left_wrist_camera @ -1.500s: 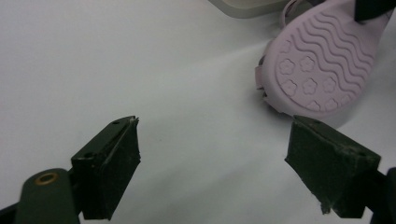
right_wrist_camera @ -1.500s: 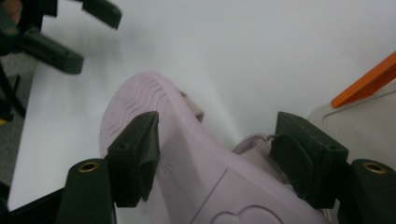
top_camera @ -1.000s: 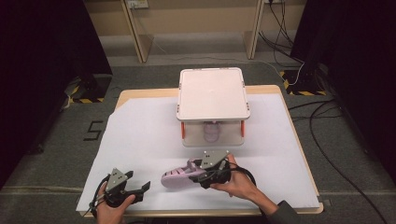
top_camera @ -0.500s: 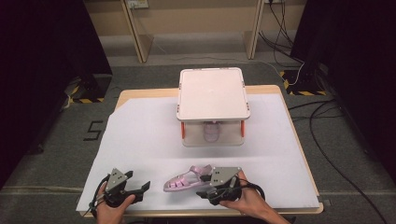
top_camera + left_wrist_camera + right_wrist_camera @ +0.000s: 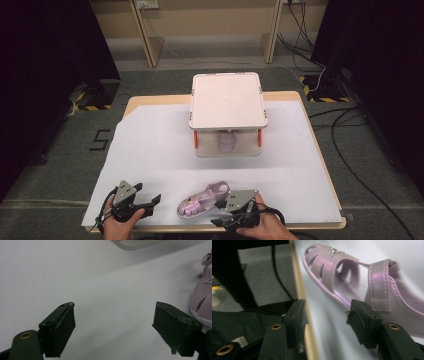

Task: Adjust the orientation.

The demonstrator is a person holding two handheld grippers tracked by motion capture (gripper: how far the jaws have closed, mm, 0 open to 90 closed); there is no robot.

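The right hand-held gripper (image 5: 226, 216) is hanging half open and gripping nothing just beside the pink sandal (image 5: 202, 200), which is lying near the table's (image 5: 150, 130) front edge, so it should be squeezing the strap gently.

A dark digit "5" (image 5: 100, 140) marked on the grey floor (image 5: 60, 165), left of the table (image 5: 150, 100)

Left tongs (image 5: 156, 199) low at near edge, jaws wide apart – right tongs (image 5: 216, 221) half-spread, just been closing, nothing gripped.
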